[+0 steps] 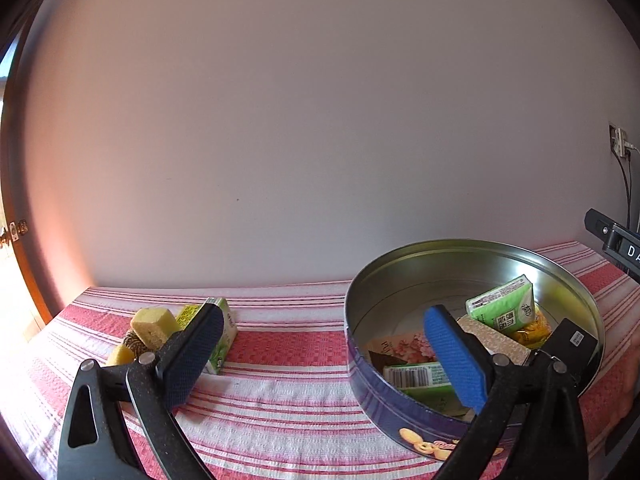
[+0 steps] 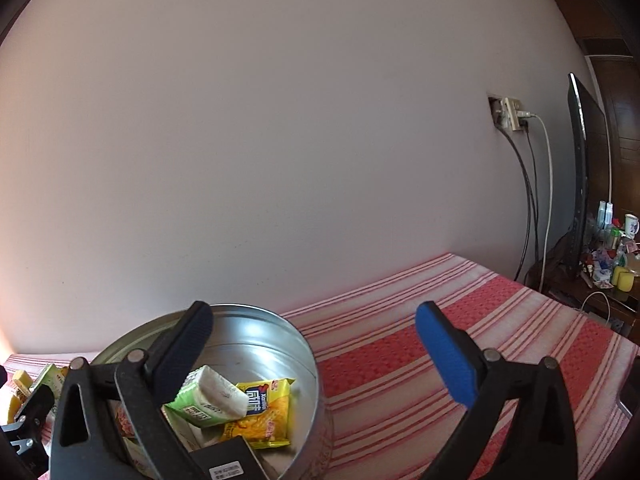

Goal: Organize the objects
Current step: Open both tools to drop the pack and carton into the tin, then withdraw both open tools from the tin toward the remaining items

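Observation:
A round blue cookie tin [image 1: 400, 412] stands on the striped cloth at the right and holds a green tissue pack [image 1: 502, 306], a yellow snack packet [image 1: 534, 330], a pink floral box [image 1: 404, 350] and a green carton [image 1: 418, 378]. My left gripper [image 1: 324, 354] is open and empty, its right finger over the tin. Left of it lie a yellow sponge block [image 1: 154, 326] and a green drink carton [image 1: 224, 334]. My right gripper [image 2: 320, 356] is open and empty above the tin's [image 2: 308, 364] right rim; the tissue pack [image 2: 208, 398] and snack packet [image 2: 264, 414] show below.
A red and white striped cloth [image 2: 420, 344] covers the table against a plain wall. A wall socket with cables [image 2: 512, 114] and a dark monitor [image 2: 582, 184] stand at the right, with a cluttered side table [image 2: 616, 256] beyond.

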A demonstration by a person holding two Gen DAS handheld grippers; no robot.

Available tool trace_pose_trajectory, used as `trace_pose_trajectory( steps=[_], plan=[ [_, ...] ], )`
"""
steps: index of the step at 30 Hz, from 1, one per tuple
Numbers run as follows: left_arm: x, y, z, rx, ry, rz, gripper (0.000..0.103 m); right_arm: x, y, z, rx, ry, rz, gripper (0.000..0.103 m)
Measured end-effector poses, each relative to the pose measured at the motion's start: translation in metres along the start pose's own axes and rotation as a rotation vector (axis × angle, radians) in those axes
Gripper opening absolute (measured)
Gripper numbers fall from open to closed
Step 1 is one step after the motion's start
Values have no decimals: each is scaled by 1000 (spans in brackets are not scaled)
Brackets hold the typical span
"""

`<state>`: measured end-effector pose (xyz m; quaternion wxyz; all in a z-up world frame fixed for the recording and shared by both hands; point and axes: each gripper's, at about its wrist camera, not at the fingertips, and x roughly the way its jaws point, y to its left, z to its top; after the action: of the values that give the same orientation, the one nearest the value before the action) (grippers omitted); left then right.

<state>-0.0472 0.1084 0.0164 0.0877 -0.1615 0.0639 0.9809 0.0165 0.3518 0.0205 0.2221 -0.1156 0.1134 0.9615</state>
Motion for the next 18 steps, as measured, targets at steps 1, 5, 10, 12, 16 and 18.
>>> trace_pose_trajectory(
  steps=[1,5,10,12,16,18],
  plan=[
    [-2,6,-3,-9,-6,19,102,-2,0,-1,-8,-11,-12,103],
    [-8,23,-11,-14,-9,83,102,-21,10,-4,-32,-97,-60,103],
    [-2,32,-11,-26,2,95,102,-35,14,-3,-21,-171,-94,103],
    [-1,31,-12,-14,5,99,102,-41,18,-5,-23,-202,-113,103],
    [-11,30,-14,-11,-10,91,102,-46,28,-8,-58,-208,-132,103],
    [-12,31,-15,-11,-10,85,102,-53,29,-9,-66,-218,-150,103]
  ],
)
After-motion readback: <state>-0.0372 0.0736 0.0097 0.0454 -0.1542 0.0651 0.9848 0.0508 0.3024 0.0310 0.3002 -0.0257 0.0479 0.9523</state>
